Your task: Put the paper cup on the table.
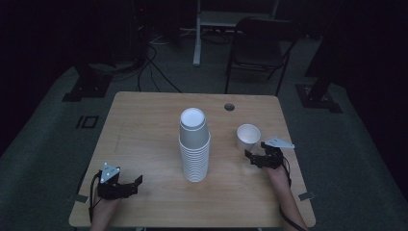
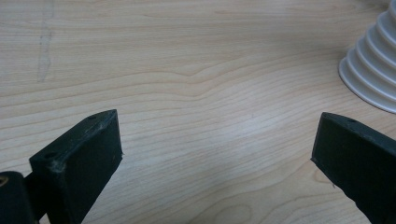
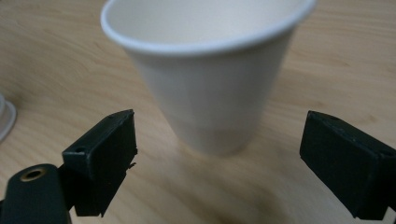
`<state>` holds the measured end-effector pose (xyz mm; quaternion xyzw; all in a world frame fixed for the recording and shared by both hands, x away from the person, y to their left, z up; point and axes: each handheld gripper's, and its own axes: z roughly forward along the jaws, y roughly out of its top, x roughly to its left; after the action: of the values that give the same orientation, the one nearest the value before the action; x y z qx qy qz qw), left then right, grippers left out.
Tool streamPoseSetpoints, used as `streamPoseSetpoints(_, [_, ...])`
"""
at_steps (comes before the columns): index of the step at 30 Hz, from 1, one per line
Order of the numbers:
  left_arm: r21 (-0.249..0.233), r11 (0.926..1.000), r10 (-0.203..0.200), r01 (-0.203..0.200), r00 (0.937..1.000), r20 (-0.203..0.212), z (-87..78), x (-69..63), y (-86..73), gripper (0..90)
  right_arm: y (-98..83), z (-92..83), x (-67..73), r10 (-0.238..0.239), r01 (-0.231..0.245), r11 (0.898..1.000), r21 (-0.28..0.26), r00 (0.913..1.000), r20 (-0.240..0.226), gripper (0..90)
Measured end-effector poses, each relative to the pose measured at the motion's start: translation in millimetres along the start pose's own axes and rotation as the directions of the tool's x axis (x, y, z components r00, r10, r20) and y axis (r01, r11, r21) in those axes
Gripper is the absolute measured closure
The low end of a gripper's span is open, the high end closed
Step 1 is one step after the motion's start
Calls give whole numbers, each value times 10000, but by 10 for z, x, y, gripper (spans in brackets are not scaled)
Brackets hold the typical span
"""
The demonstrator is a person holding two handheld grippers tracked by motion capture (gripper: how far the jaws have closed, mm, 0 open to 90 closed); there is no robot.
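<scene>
The cup (image 3: 210, 88) is faced by the spread right gripper (image 3: 219, 154) (likely for grasping); the left gripper (image 2: 215, 154) is held released near the stack (image 1: 195, 149).

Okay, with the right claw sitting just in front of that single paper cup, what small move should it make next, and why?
Probably ease the right claw forward until its jaws straddle the single paper cup, then close. The jaws are open and the upright cup stands just ahead, centred between them but not yet touched. The left claw rests open over bare table, beside the stack of upside-down cups, so it seems idle.
</scene>
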<state>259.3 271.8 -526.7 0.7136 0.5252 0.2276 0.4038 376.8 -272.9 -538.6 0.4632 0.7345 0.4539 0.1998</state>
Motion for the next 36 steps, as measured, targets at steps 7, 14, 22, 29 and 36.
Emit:
streamPoseSetpoints(7, [56,10000,56,-55,9999,-147,-10,12,-5,22,-127,-195,-36,201,-201,9998,26,9998,-29,104])
streamPoseSetpoints(14, [235,9997,-20,29,9993,-377,13,18,-26,22,-245,-368,-27,416,-415,9991,111,9991,-51,105])
streamPoseSetpoints(22, [437,9990,21,2,9985,-539,20,35,-54,22,-383,-575,-8,475,-479,9984,301,9988,140,108])
streamPoseSetpoints(29, [591,9982,-28,64,9982,-604,14,51,-92,22,-503,-750,20,550,-560,9981,263,9978,372,107])
streamPoseSetpoints(36, [787,9969,49,13,9969,-785,18,60,-112,22,-600,-860,35,544,-602,9961,643,9947,876,107])
